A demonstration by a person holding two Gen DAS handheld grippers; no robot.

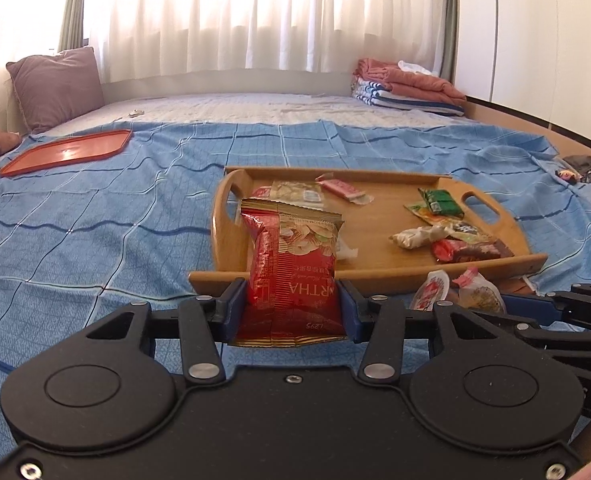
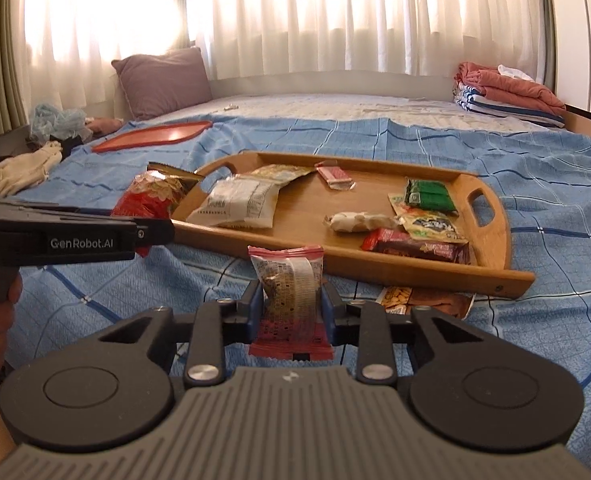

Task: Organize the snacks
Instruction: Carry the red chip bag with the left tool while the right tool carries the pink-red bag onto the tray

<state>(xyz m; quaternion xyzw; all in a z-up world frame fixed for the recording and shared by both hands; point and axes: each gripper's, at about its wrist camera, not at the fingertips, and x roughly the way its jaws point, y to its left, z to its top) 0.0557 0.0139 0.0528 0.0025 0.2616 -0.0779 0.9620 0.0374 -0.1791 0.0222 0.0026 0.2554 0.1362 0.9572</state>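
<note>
Two claws angled slightly downward over blue checked bedspread (image 1: pixel 95 220). Left claw (image 1: pixel 293 304) pinches red foil snack bag (image 1: pixel 291 264); right claw (image 2: pixel 291 312) pinches pink-edged clear snack packet (image 2: pixel 289 280). Oval wooden tray (image 2: pixel 491 276) edge just ahead.

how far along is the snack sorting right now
Done: several packets already lie on the wooden tray. In hand: left gripper clamps a red snack bag; right gripper clamps a pink-edged packet. Left: a peanut packet on the blue sheet beside the tray.
</note>
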